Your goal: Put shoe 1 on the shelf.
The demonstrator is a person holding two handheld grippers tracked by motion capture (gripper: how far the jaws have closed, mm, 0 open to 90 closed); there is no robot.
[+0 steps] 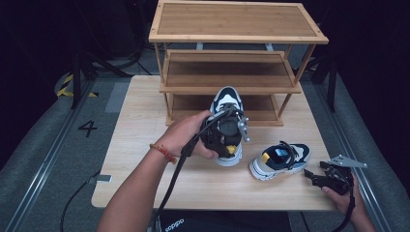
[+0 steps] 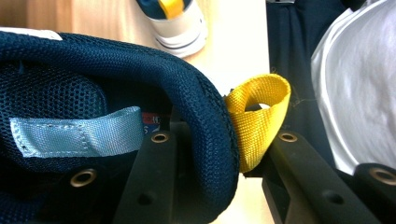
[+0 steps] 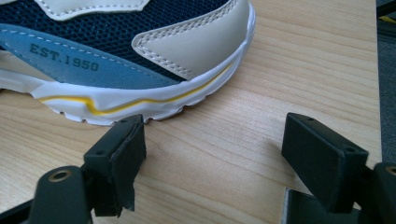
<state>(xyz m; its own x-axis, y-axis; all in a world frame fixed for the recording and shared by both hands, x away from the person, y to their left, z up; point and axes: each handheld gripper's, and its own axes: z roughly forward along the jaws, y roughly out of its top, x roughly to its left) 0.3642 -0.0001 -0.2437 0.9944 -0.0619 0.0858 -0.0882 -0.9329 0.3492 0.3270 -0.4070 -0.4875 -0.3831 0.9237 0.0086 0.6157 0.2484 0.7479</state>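
High view: wooden table [image 1: 145, 159] with a three-tier shoe rack [image 1: 232, 58] at the far edge, two sneakers out in front of it.
Left gripper [image 1: 227, 137]: clamped on the heel collar of the first sneaker [image 1: 226, 104] — toe aimed at the rack's bottom shelf.
Left gripper view: one jaw inside the shoe, one outside, navy mesh collar [image 2: 205, 121] pinched between them, yellow pull loop [image 2: 254, 121] squashed against the outer jaw.
First sneaker: heel end in the grip; can't tell if the sole is clear of the table.
Right gripper [image 1: 316, 178]: jaws spread wide, nothing in them — sitting low at the table's near right corner.
Second sneaker [image 1: 280, 159]: flat on the table, just beside the right gripper, not touching it.
Right gripper view: second sneaker's side and white sole just past the open jaws, bare wood between them.
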